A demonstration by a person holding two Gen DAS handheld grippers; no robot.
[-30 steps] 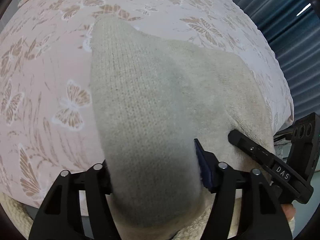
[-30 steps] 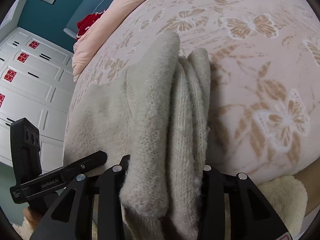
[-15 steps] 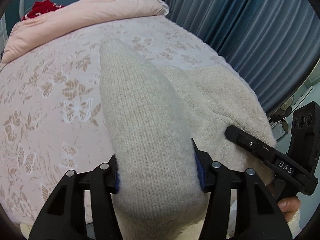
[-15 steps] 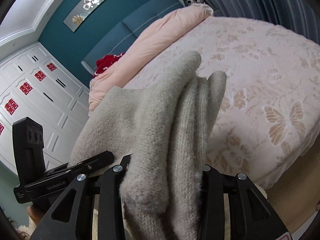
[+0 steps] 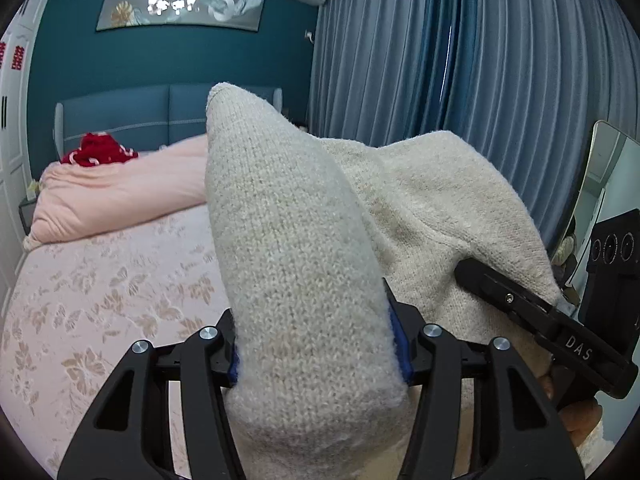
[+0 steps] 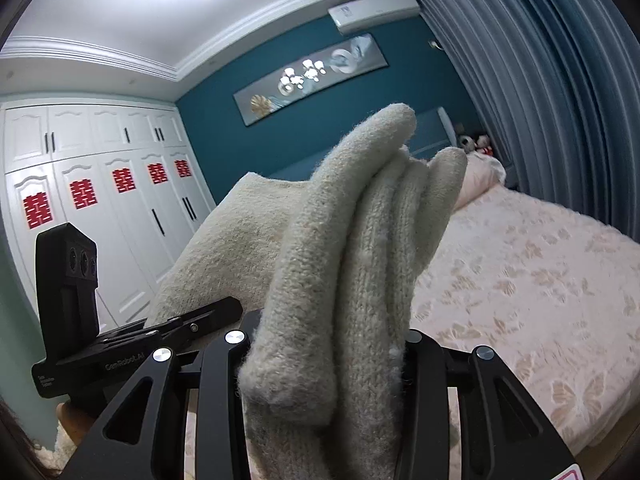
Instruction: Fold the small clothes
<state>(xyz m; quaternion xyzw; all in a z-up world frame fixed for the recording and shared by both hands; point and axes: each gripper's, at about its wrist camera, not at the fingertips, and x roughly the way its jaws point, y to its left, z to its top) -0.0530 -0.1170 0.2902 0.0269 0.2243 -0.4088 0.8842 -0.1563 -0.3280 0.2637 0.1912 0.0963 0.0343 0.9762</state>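
Observation:
A cream knitted garment (image 5: 296, 248) is held up in the air between both grippers, above the bed. My left gripper (image 5: 316, 356) is shut on one bunched end of it. My right gripper (image 6: 328, 356) is shut on the other end, where several folds (image 6: 360, 240) are gathered. The cloth stretches between them. The right gripper also shows in the left wrist view (image 5: 532, 312) at the right, and the left gripper in the right wrist view (image 6: 160, 336) at the left. The fingertips are hidden by the cloth.
A bed with a pink butterfly-print sheet (image 5: 100, 300) lies below and ahead, also in the right wrist view (image 6: 540, 280). A pink duvet (image 5: 116, 192) and a red item (image 5: 98, 150) lie at its head. Blue curtains (image 5: 460, 80) hang right; white wardrobes (image 6: 100, 208) stand left.
Both grippers have lifted and tilted up with the garment. The views went from looking down at the sheet to looking across the room. Both stay shut on the cloth.

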